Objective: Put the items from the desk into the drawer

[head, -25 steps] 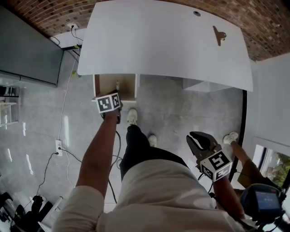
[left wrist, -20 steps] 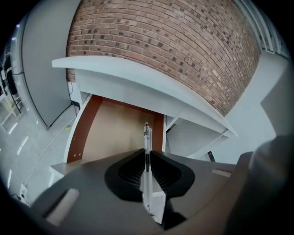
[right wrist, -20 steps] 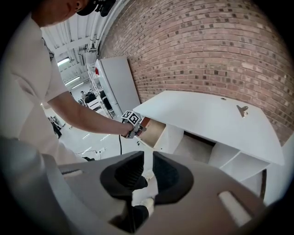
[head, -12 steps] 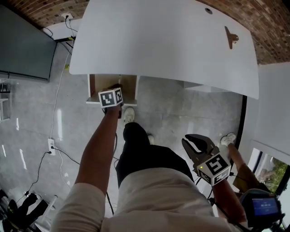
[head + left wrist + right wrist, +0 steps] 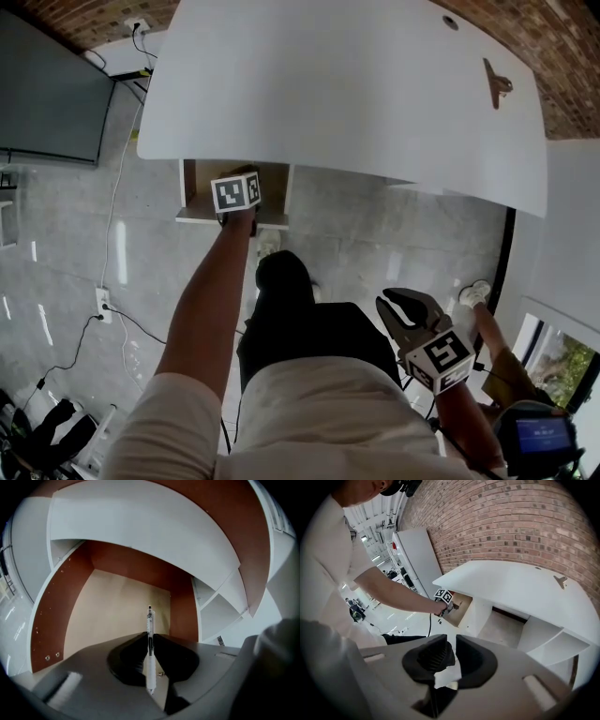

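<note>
Brown-walled and pale-floored, the open drawer fills my left claw's view. A second ago my left claw sat at the drawer's front edge. It has since pushed forward and now sits over the open box, just under the white desk. Its jaws are clamped together on the pen, which runs along the line between them and sticks out past their tips above the drawer floor. My right claw still hangs low at my right side, well apart from the desk, jaws a little apart with nothing between them. By count: one pen, one open drawer, and one brown clip on the desk's far right.
</note>
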Motion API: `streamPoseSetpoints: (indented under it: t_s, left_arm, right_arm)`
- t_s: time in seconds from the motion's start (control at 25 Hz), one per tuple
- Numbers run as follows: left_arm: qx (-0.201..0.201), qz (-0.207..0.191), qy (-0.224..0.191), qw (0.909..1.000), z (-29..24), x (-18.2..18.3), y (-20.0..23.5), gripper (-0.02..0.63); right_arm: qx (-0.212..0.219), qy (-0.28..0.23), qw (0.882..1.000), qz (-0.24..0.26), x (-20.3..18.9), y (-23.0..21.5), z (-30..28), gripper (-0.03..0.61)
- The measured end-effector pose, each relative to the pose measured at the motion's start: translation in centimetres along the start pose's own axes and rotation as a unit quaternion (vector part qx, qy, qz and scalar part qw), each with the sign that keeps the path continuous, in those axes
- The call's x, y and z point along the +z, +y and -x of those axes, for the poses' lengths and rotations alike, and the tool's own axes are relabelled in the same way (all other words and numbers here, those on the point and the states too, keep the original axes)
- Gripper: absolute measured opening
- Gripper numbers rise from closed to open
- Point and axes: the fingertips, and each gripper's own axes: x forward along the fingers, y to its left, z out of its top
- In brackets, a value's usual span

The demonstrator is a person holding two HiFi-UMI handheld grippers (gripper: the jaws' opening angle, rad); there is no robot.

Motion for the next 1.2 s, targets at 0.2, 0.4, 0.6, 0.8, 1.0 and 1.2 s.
streamPoseSetpoints:
  t_s: [0.2,0.4,0.6,0.8,1.0,1.2]
  left_arm:
    - [-0.005,0.0,0.01,0.9999,-1.8,0.0,0.1,0.049]
    - [0.001,0.0,0.032,0.9995,-3.5,-0.5,0.2,0.049]
    - [-0.007,0.01,0.042,0.999,-4.8,-1.0,0.2,0.049]
    - [-0.003,0.013,0.05,0.9987,-5.0,-1.4,0.3,0.054]
    - [-0.003,0.006,0.055,0.9985,-4.9,-1.4,0.4,0.077]
    - [-0.003,-0.002,0.05,0.9987,-3.0,-1.0,-0.2,0.077]
  right_arm:
    - [-0.002,0.001,1.0,-0.007,-0.2,-0.2,-0.9,0.048]
    - [-0.013,0.012,1.0,-0.018,-1.0,-0.9,-0.6,0.048]
    - [-0.022,0.017,0.999,-0.017,-1.4,-1.4,-0.7,0.048]
    - [-0.03,0.018,0.999,-0.019,-0.7,-1.5,-0.3,0.048]
    - [-0.034,0.01,0.999,-0.014,-0.7,-2.1,-0.3,0.048]
    - [-0.029,0.007,0.999,-0.017,-0.5,-1.5,0.2,0.048]
